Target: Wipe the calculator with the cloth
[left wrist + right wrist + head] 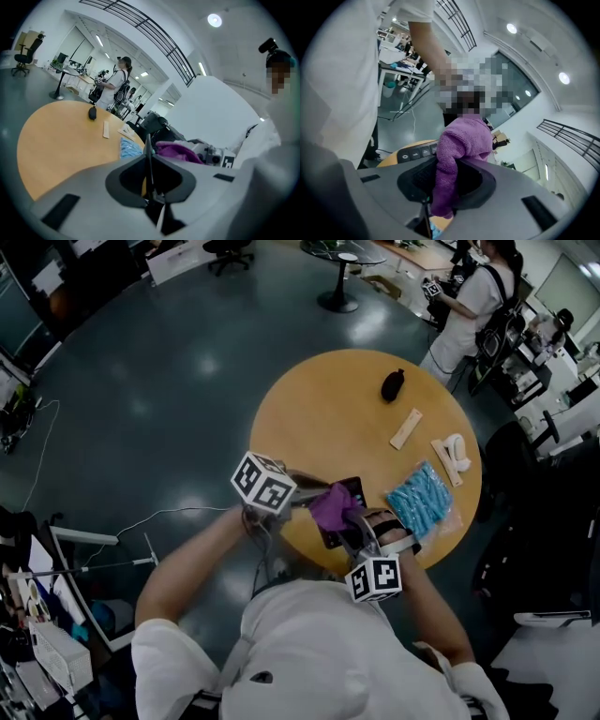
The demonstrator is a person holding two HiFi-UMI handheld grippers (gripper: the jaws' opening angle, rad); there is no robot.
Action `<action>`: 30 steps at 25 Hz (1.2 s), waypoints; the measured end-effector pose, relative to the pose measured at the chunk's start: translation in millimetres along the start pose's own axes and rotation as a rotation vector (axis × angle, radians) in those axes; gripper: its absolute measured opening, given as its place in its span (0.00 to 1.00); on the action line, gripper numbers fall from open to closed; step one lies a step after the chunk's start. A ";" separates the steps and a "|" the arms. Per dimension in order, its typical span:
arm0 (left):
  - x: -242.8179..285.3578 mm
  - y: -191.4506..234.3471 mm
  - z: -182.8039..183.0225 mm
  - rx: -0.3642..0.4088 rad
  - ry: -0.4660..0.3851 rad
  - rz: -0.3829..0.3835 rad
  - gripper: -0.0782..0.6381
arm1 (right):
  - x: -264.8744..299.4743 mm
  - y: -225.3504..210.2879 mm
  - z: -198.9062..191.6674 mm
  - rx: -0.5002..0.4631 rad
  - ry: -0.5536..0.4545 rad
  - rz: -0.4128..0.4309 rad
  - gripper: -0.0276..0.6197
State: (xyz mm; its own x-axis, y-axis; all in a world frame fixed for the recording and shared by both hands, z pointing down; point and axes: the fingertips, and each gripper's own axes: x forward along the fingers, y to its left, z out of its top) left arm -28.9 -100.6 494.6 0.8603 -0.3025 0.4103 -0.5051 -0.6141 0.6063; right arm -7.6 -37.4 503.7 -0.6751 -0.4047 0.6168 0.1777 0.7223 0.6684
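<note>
Round wooden tabletop (328,418), open office. Left gripper (149,180) pinches the calculator (354,489) by its edge; it appears rigid, light, probably slippery. Right gripper (440,187) clamps the soft, bunched cloth (461,145).

- Head view: from above, looking steeply down onto the round table (319,413) at mid-frame.
- 2 gripper views: close behind their own jaws, both showing the purple cloth (180,151) at centre.

A round wooden tabletop (319,409) carries a small black object (392,384), a tan strip (406,428) and a blue packet (420,500). A person (473,296) stands beyond it.
</note>
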 end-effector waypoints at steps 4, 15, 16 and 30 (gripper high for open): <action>-8.4 1.5 4.9 0.003 -0.027 0.013 0.17 | -6.8 36.9 12.9 -0.129 -0.042 0.106 0.19; -29.5 10.2 4.1 0.104 0.001 0.069 0.17 | -57.3 64.5 10.1 -0.007 -0.263 0.386 0.19; -29.7 10.2 -0.2 0.113 0.018 0.071 0.17 | -61.1 34.9 10.4 0.052 -0.281 0.303 0.19; -39.7 -1.0 0.1 0.105 -0.067 0.062 0.17 | -12.4 5.3 -13.3 0.017 -0.142 0.088 0.19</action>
State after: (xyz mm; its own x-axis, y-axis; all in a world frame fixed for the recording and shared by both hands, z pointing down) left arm -62.6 -88.1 477.6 0.8323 -0.3880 0.3958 -0.5502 -0.6647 0.5053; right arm 11.3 -36.0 505.1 -0.7519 -0.2572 0.6070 0.2294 0.7611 0.6067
